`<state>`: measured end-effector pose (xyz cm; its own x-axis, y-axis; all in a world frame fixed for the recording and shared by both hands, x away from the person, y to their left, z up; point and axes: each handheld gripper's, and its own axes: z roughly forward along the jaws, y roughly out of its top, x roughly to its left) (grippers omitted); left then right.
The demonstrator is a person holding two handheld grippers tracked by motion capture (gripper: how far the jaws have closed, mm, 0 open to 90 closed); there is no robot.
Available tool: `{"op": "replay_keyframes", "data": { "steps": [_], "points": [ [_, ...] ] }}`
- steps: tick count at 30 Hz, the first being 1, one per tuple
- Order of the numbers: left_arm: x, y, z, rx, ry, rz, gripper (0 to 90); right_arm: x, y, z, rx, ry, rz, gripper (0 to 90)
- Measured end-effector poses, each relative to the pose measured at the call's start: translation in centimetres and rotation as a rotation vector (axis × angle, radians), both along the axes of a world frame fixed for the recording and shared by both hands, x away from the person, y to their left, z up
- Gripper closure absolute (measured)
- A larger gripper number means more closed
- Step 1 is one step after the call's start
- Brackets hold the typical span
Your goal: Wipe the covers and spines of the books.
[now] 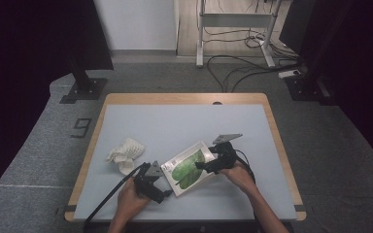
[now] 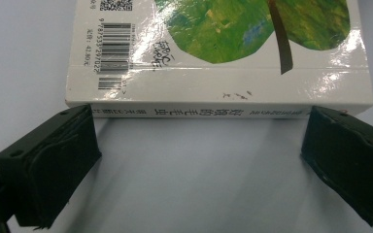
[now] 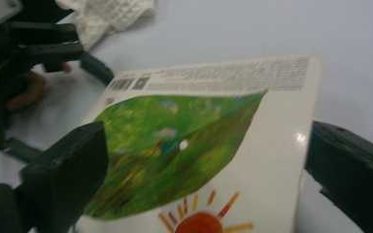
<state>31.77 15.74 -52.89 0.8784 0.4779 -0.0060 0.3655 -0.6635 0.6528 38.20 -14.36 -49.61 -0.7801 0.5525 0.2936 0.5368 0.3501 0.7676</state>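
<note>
Our left claw has its jaws spread wide, with the spine edge of the book just ahead of them and nothing pinched; our right claw also stands apart, its 2 jaws to either side of the book's far corner, which sits between them without the pads pressing on it as far as we can tell. The book lies back cover up near the front middle of the worktop, between the left claw and the right claw, with a crumpled white cloth well off to its left. We judge it a stiff, fairly light board book; its glossy cover will likely be slippery, so taking it by an edge or the thick spine should hold better than the flat face. The cover shows a green leaf, a barcode with small print, a signature beside it, and a line of Chinese characters along the spine, too small for us to read surely.
</note>
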Motion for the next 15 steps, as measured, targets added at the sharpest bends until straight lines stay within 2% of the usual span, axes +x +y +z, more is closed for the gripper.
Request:
{"op": "replay_keyframes", "data": {
  "steps": [2,4,7,15],
  "points": [
    [0.0,0.0,0.0,-0.001,0.001,0.001,0.0,-0.2,0.0,0.0,0.005,0.01,0.032,8.1],
    [0.0,0.0,0.0,-0.001,0.001,0.001,0.0,-0.4,0.2,0.1,-0.026,-0.006,0.036,8.1],
    [0.0,0.0,0.0,-0.001,0.0,0.002,0.0,-0.2,0.2,0.3,-0.04,-0.005,0.051,10.1],
    [-0.1,0.0,0.0,0.004,-0.002,0.002,0.0,1.4,-0.4,1.3,-0.147,-0.016,0.169,16.1]
  ]
}}
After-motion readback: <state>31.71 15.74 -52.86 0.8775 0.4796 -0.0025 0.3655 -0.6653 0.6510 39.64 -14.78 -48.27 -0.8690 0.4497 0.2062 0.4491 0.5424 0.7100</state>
